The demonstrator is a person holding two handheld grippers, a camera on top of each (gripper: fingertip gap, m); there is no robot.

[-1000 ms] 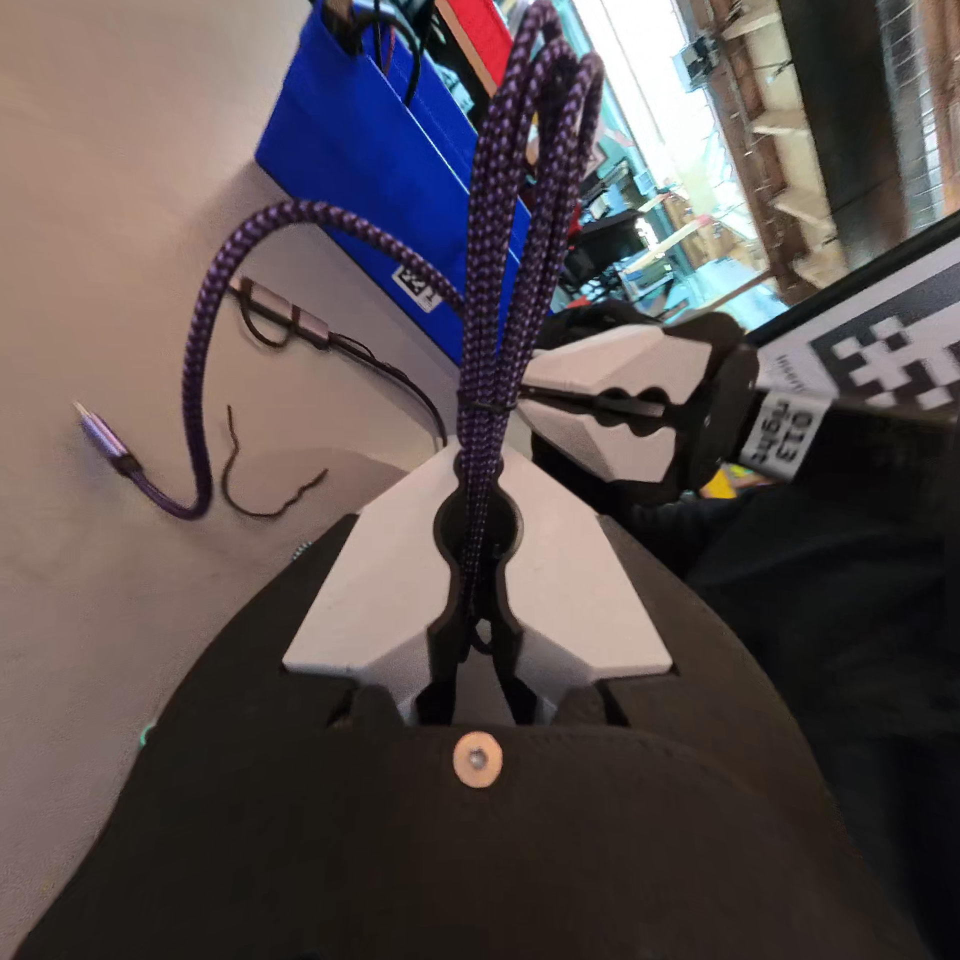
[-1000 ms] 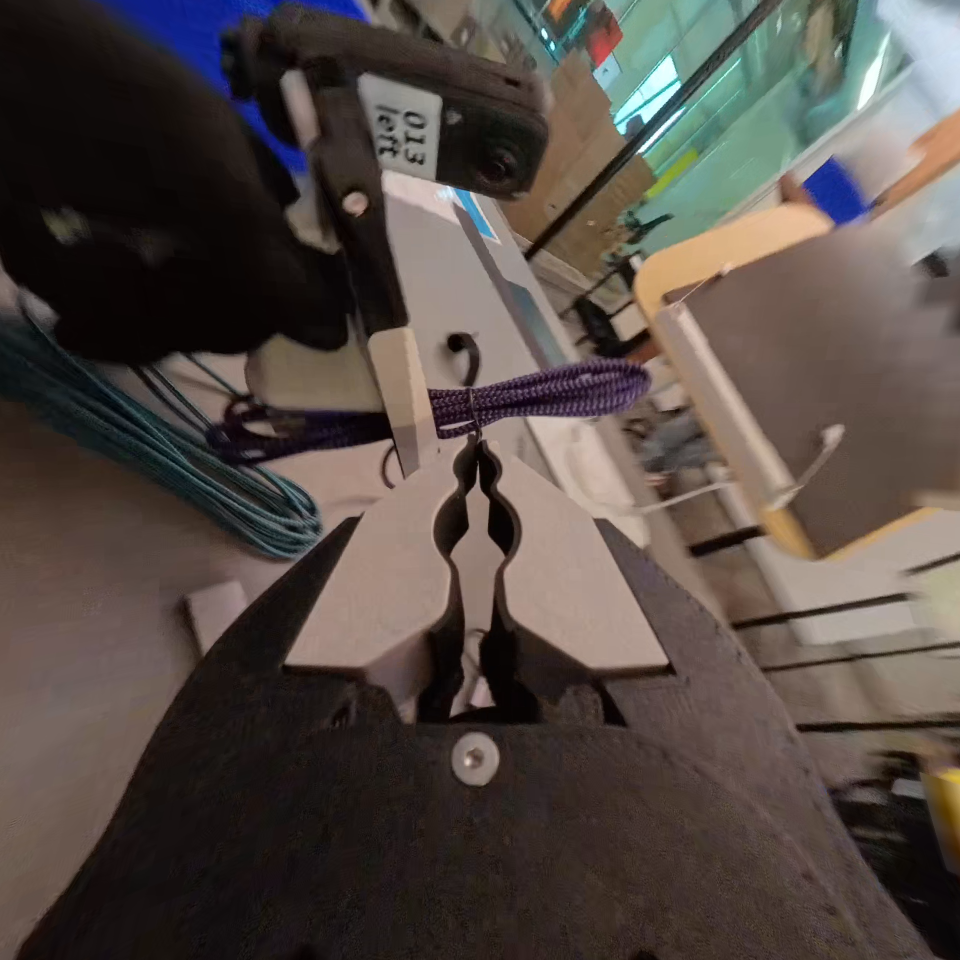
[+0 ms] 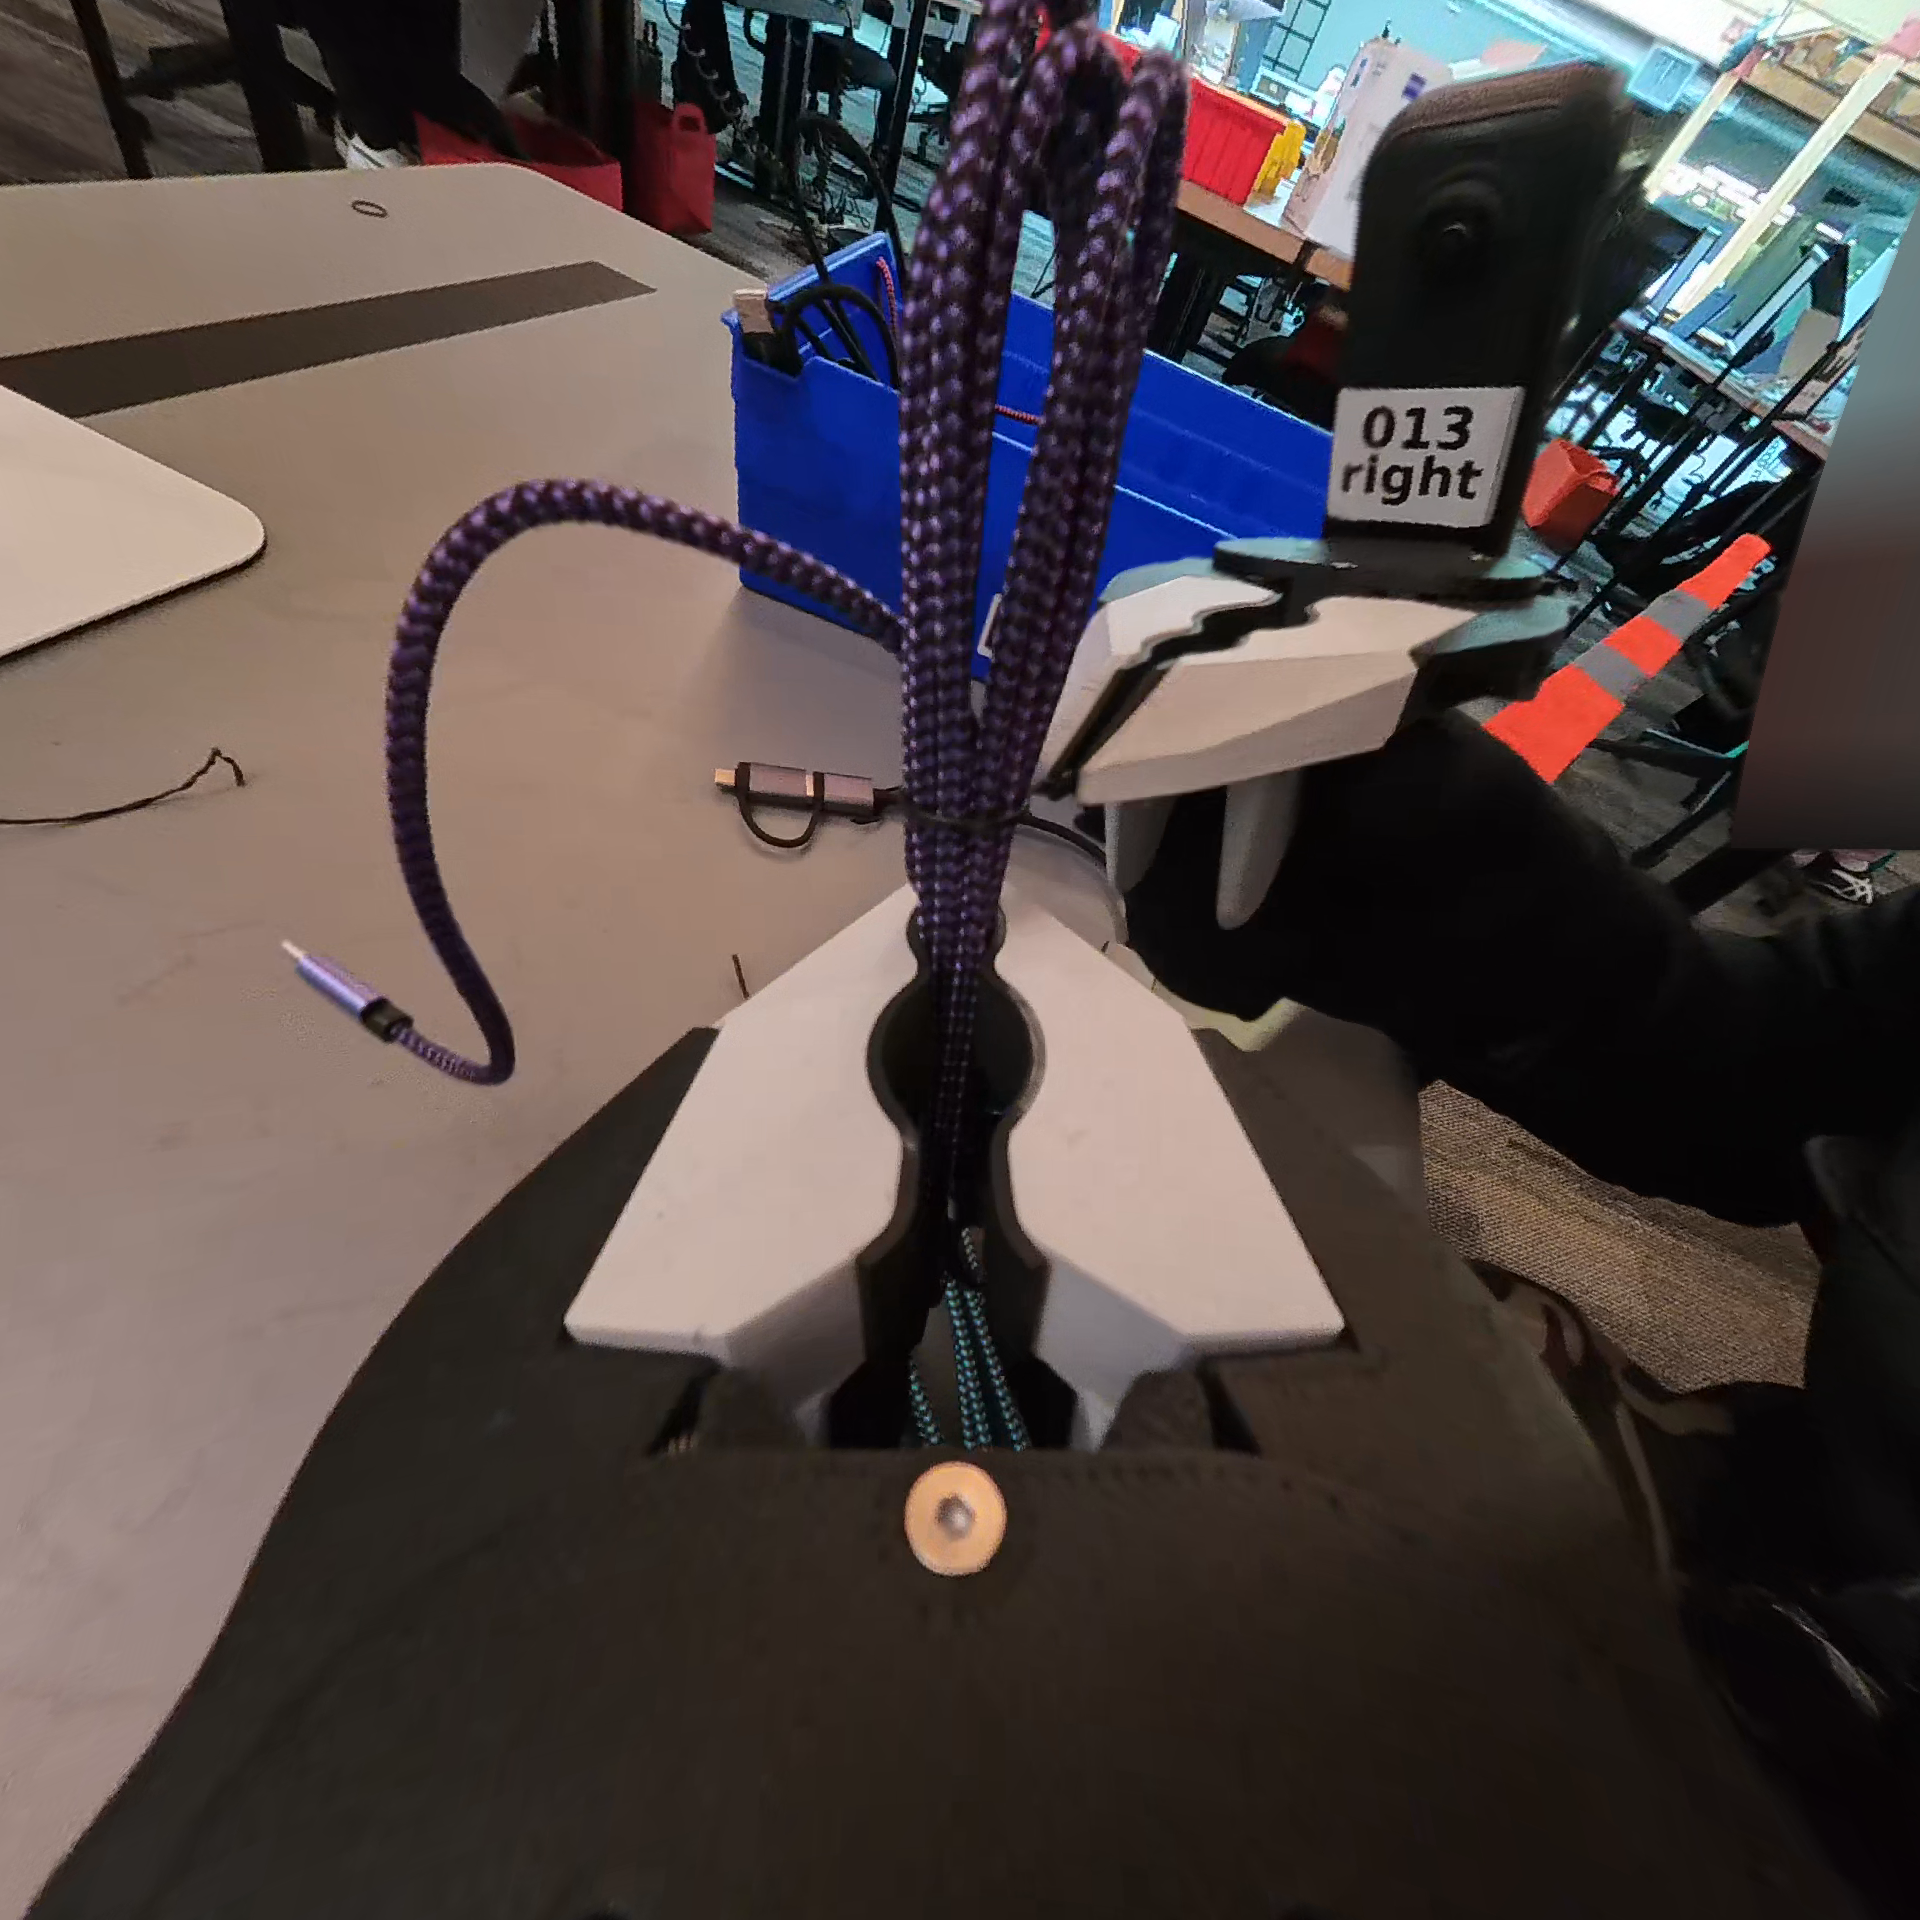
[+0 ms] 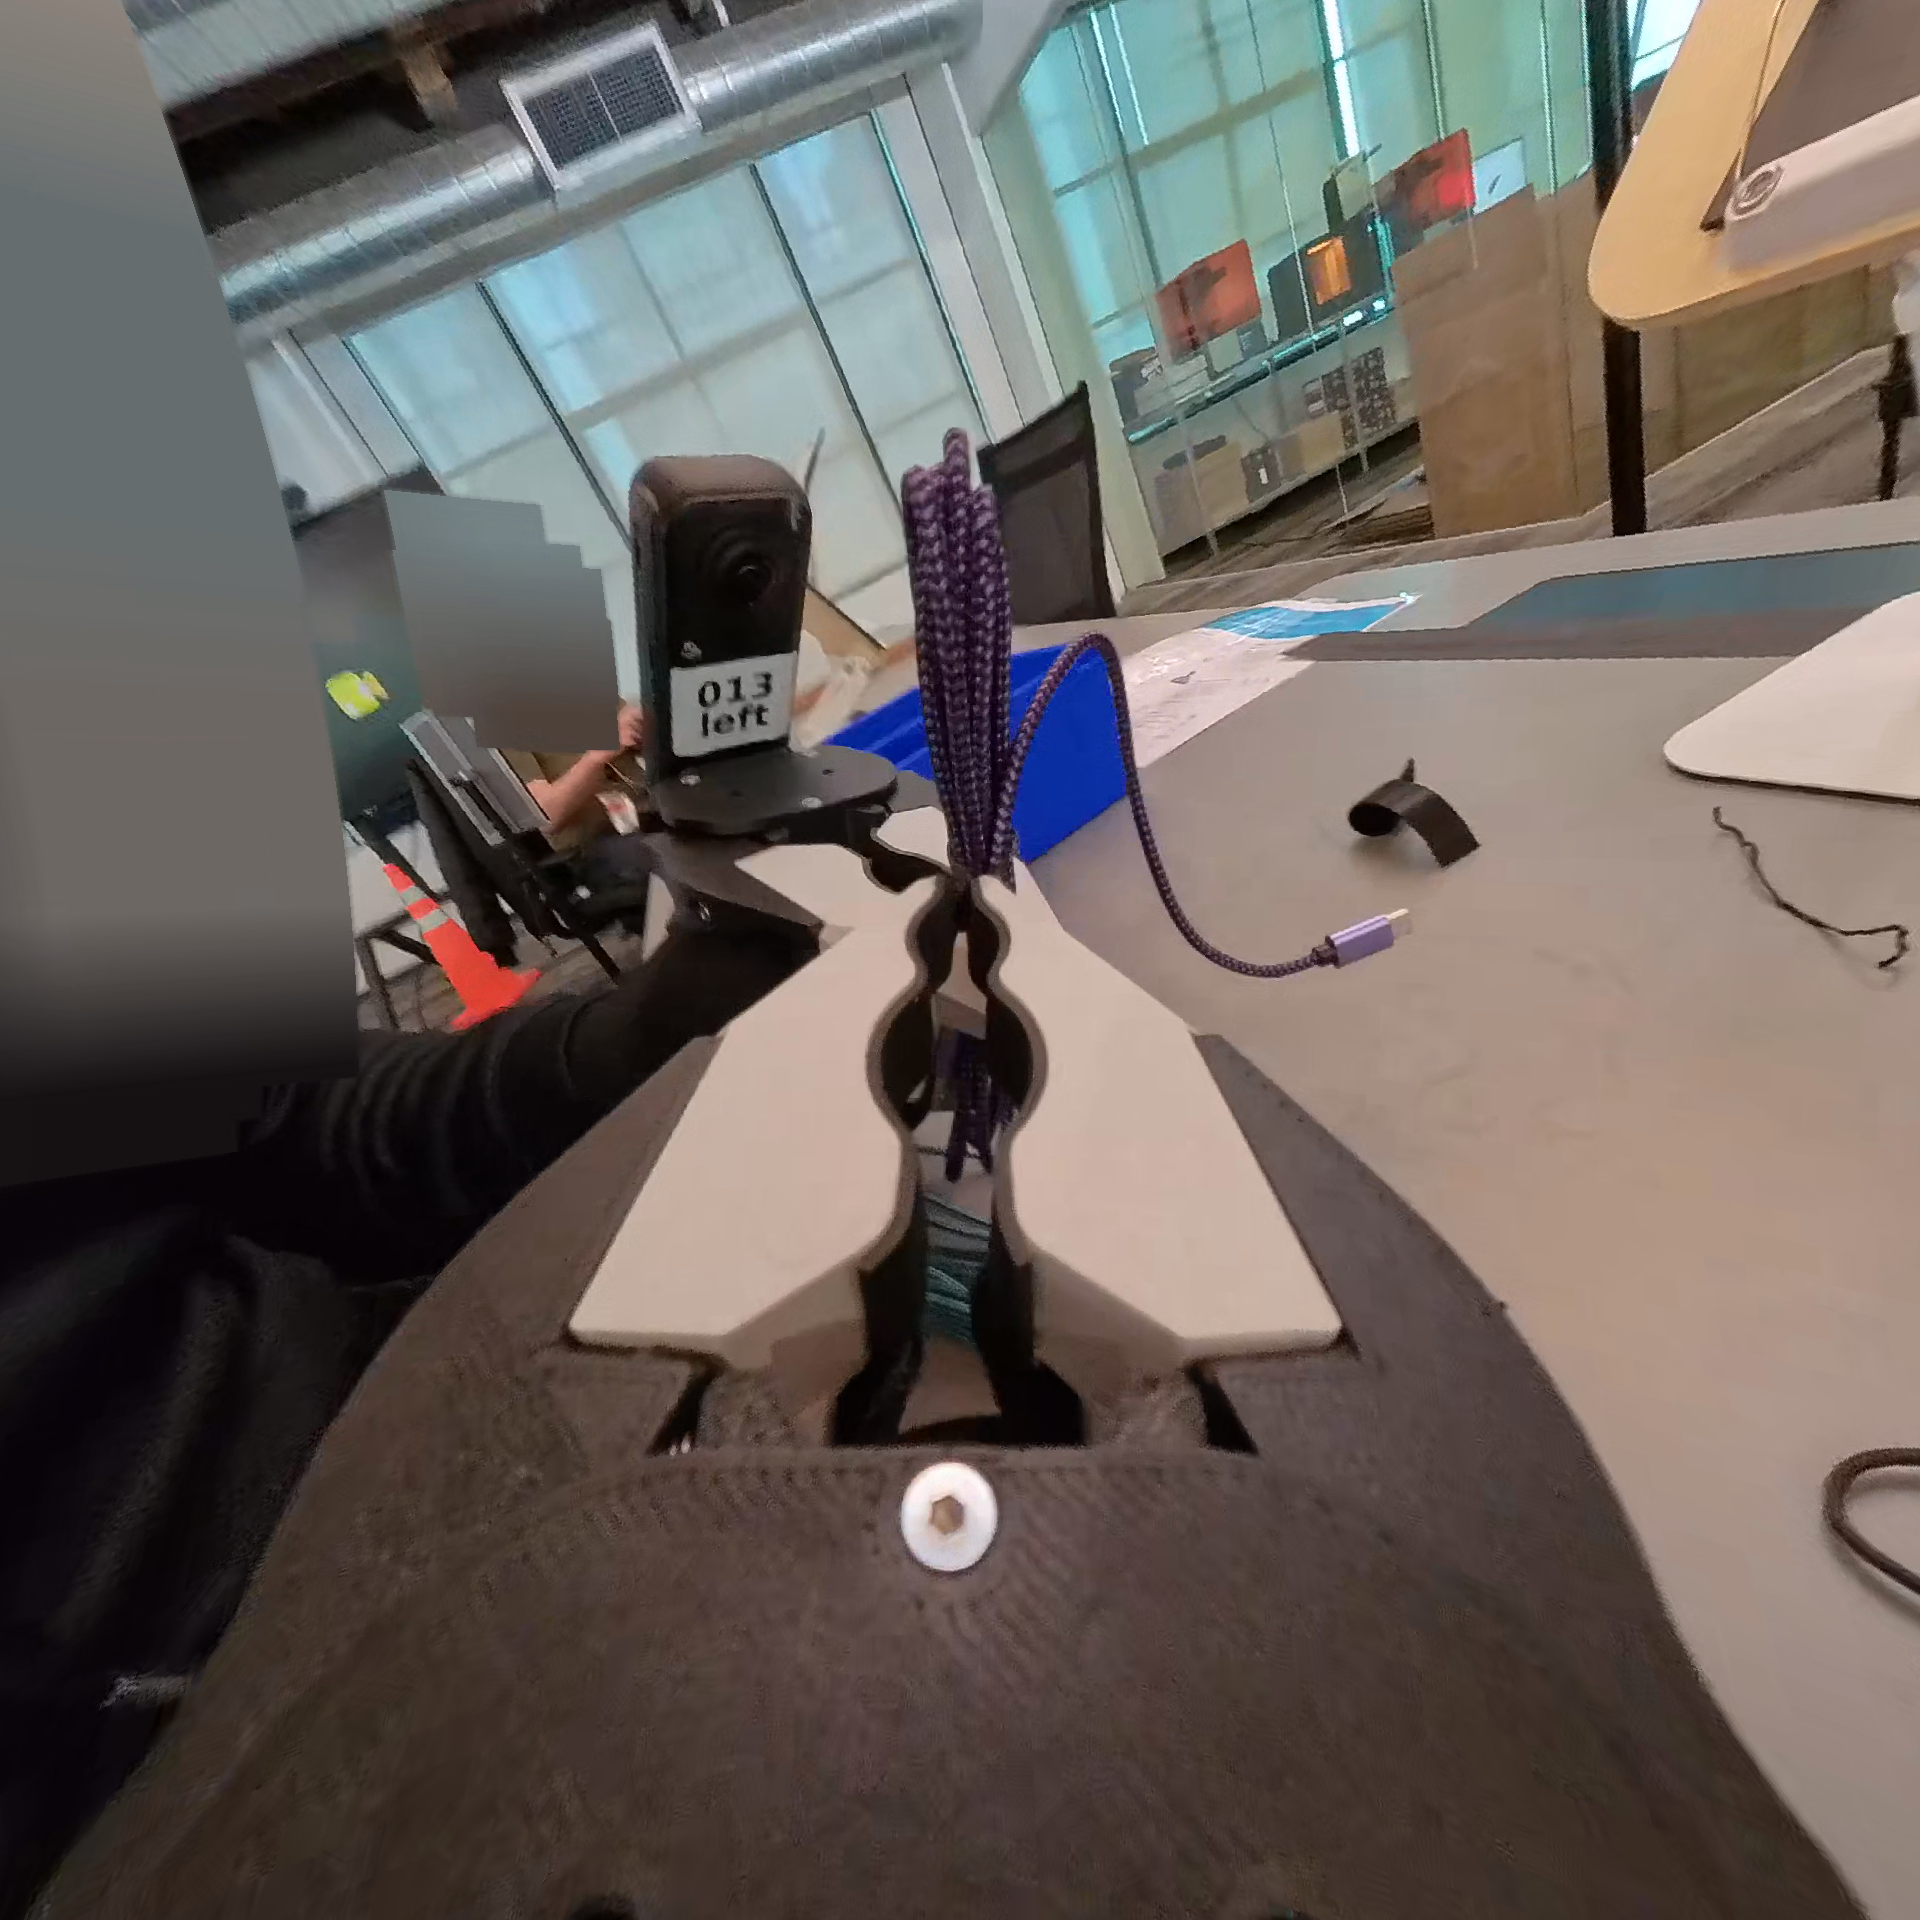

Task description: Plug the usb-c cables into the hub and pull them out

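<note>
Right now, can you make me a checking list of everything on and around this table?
Surface: grey table, mostly bare.
Job's things: purple braided cable bundle, tied by a thin black tie, held upright; its free plug hangs low over the table. Small grey adapter lies behind it. Hub: nothing seen.
Clutter: black strap loop, loose black threads, white flat slab.
Grippers: left hand-held gripper shut on the bundle; right hand-held gripper pinches at the tie.
Cables: teal cable below the left gripper; black cords in the blue bin.
Surroundings: orange cone, big windows, other desks.
</note>
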